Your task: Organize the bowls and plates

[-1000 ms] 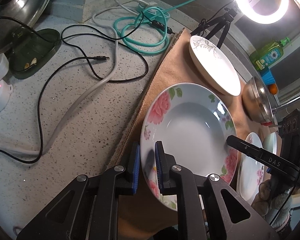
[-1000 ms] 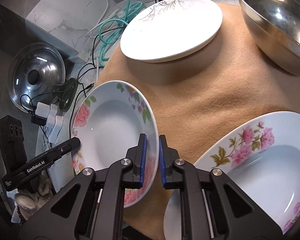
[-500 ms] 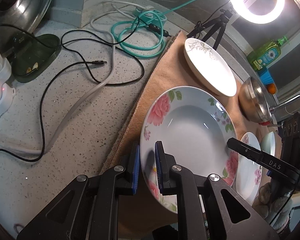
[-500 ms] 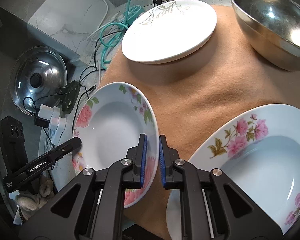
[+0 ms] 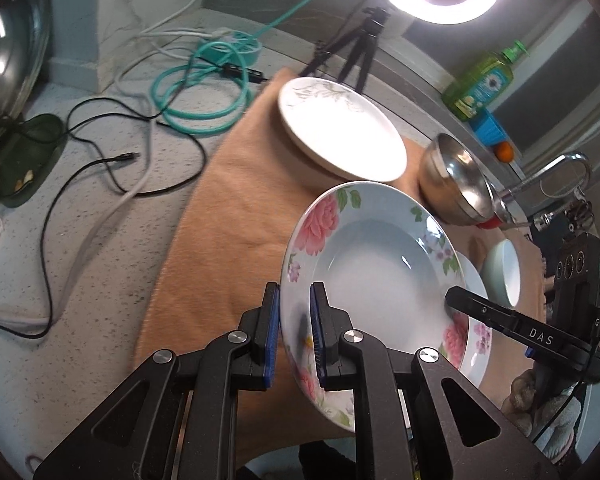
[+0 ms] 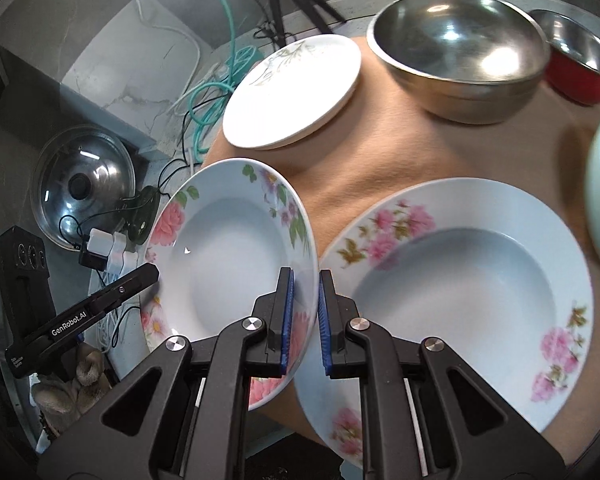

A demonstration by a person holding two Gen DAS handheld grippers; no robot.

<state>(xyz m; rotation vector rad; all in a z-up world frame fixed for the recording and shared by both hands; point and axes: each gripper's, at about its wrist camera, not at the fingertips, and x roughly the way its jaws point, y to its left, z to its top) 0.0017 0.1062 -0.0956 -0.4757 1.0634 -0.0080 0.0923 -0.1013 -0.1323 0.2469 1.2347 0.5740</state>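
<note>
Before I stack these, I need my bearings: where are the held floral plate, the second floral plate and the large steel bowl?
held floral plate (image 6: 228, 252), right wrist view, on its well
second floral plate (image 6: 460, 292), right wrist view, on its well
large steel bowl (image 6: 456, 40), right wrist view, on its inside

Three plates (image 6: 236, 256), three bowls (image 6: 460, 52)

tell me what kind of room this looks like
Most likely a home kitchen counter beside a sink: a curved metal tap, a green dish-soap bottle and a glass-and-steel pot lid show it.
</note>
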